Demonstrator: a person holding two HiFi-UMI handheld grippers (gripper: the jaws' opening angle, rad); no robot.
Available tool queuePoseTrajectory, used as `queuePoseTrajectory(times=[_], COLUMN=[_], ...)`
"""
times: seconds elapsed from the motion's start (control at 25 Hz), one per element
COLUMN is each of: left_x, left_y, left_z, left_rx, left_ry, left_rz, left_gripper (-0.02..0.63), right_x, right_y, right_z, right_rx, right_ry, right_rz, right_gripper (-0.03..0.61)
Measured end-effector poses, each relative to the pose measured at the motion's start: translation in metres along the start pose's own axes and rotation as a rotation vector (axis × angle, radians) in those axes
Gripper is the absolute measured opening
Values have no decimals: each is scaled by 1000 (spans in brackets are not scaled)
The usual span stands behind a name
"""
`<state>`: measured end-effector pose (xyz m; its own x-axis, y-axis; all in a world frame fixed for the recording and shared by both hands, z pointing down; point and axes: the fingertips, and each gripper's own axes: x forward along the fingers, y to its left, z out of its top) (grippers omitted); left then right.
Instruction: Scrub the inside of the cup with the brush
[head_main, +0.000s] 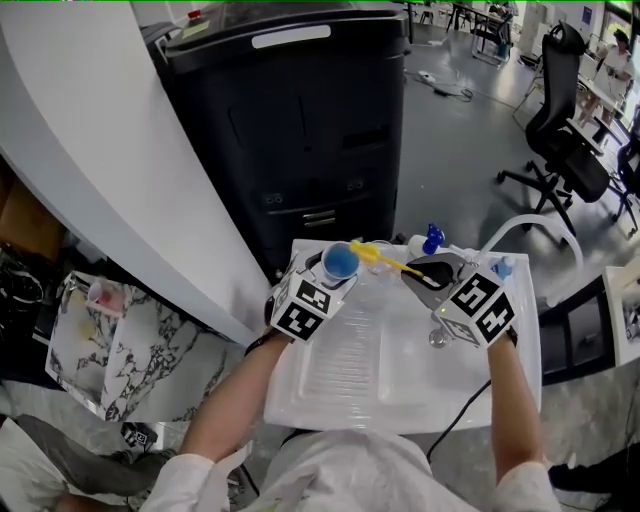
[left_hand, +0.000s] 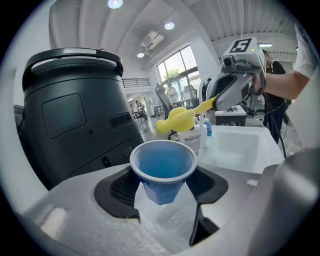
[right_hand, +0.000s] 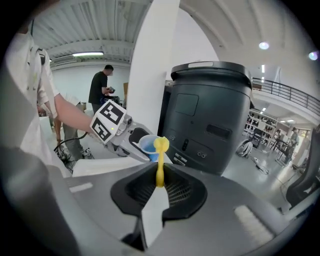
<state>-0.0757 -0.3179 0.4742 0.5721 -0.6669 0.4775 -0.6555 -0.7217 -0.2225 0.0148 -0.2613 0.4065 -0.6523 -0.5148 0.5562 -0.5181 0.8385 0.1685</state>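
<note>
Blue cup (left_hand: 162, 167), yellow brush (head_main: 385, 262), black bin (head_main: 290, 130), white sink (head_main: 350, 375).

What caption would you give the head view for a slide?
Over a white sink, the left gripper holds a blue cup while the right gripper points a yellow brush at it.

You are working in a big open-plan office or lab hall. You are standing at a white sink (head_main: 350, 375) beside a large black bin (head_main: 290, 130). Office chairs (head_main: 565, 130) are sitting on the polished grey floor (head_main: 450, 150), and a railed mezzanine (right_hand: 285, 92) is running along the far wall.
</note>
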Motion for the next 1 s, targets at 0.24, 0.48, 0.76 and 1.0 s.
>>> queuePoseTrajectory(times=[0.24, 0.48, 0.76, 1.0], left_x=[-12, -23, -43, -51], left_y=[18, 31, 50, 55], left_z=[13, 17, 20, 18], left_rx=[-87, -174, -207, -255], left_ry=[-48, -88, -121, -141], left_rz=[53, 98, 188, 224], left_gripper=[297, 296, 296, 296], right_x=[-10, -22, -41, -47], right_y=[-24, -43, -59, -63], right_z=[9, 6, 2, 5], right_rx=[127, 232, 301, 301], right_ry=[-124, -219, -307, -348], right_rz=[-119, -241, -386, -459], right_gripper=[35, 36, 35, 35])
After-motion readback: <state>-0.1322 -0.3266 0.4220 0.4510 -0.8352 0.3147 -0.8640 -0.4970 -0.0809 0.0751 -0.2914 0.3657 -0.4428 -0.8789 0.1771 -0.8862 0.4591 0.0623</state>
